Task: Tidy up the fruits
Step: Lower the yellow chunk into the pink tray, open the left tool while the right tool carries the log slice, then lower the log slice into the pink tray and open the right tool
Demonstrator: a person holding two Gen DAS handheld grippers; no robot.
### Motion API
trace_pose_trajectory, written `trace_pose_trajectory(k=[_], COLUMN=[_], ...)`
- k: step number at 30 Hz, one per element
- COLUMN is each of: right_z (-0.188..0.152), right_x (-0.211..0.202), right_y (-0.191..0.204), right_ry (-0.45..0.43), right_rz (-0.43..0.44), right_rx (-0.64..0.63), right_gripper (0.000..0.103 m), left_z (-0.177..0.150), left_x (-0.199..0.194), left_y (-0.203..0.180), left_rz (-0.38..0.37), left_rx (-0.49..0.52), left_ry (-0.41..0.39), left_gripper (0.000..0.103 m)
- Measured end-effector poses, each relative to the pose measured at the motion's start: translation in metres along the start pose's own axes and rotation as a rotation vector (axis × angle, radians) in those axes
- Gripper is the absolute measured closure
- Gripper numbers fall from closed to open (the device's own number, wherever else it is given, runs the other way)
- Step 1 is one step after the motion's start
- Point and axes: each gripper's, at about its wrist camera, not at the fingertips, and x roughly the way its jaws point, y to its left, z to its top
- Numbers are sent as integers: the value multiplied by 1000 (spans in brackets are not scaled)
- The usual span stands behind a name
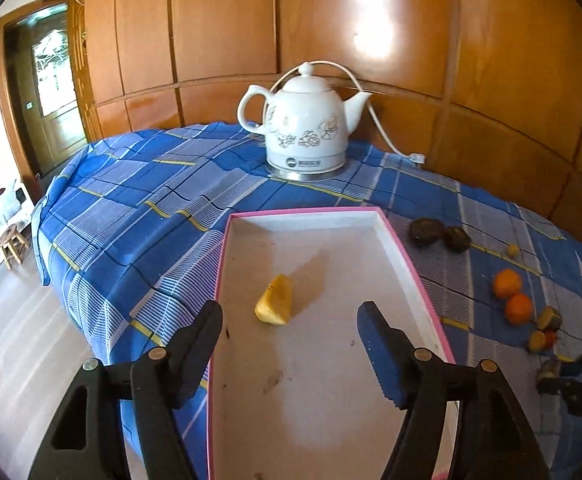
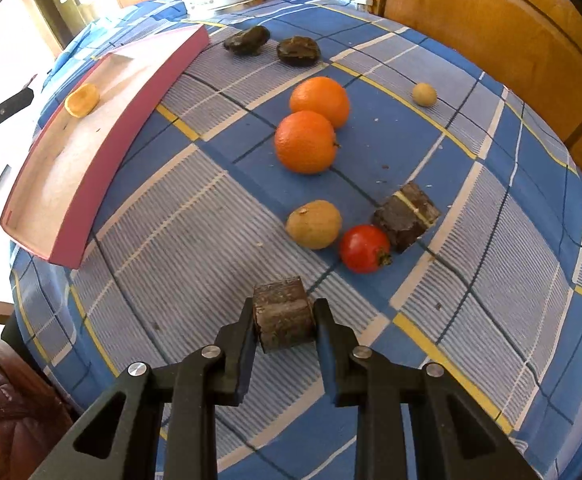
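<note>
One fruit piece, a yellow wedge point(image 1: 275, 300), lies in the pink-rimmed tray point(image 1: 395, 240), just ahead of the left tool point(image 1: 291, 332), whose jaws gape w/ nothing between them; looks freshly dropped, prob. the sorting spot. Right tool point(image 2: 283, 326) is clamped on a dark bark-like chunk point(image 2: 281, 320) over the desk point(image 2: 171, 248), likely headed trayward. Loose nearby: two oranges point(image 2: 311, 128), tomato point(image 2: 365, 248), tan fruit point(image 2: 313, 224), second chunk point(image 2: 405, 214). Tray wall faces the route; kettle point(image 1: 305, 124) sits well behind.
</note>
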Motion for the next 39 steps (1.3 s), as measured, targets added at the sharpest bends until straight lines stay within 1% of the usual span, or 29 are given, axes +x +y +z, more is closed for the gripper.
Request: trace_pose_trajectory(k=[4, 9, 14, 17, 21, 26, 30, 31, 34, 39], right_z=[-1, 10, 42, 64, 90, 122, 133, 134, 131, 118], right_x=[-7, -23, -32, -29, -21, 5, 15, 14, 4, -22], right_y=[22, 54, 84, 104, 129, 161, 171, 174, 177, 175], right_ry=[-16, -86, -156, -169, -170, -148, -155, -170, -211, -306], right_rz=[35, 110, 178, 205, 206, 157, 96, 79, 62, -4], right_rx=[-12, -33, -57, -73, -81, -90, -85, -88, -91, -64], right_gripper=[76, 76, 76, 76, 76, 75, 74, 71, 71, 71], left_z=[-7, -12, -14, -15, -18, -22, -27, -28, -32, -33], left_x=[-8, -17, -25, -27, -27, -22, -17, -17, -14, -12], left_y=[0, 2, 9, 14, 24, 42, 56, 58, 67, 69], left_rz=[-14, -17, -20, -17, -9, 14, 36, 39, 54, 59], left_rx=[6, 6, -9, -19, -38, -76, -102, -108, -129, -141], left_ry=[-5, -22, -34, -35, -32, -18, 0, 3, 10, 13], left_gripper=[30, 30, 29, 28, 28, 28, 28, 28, 28, 28])
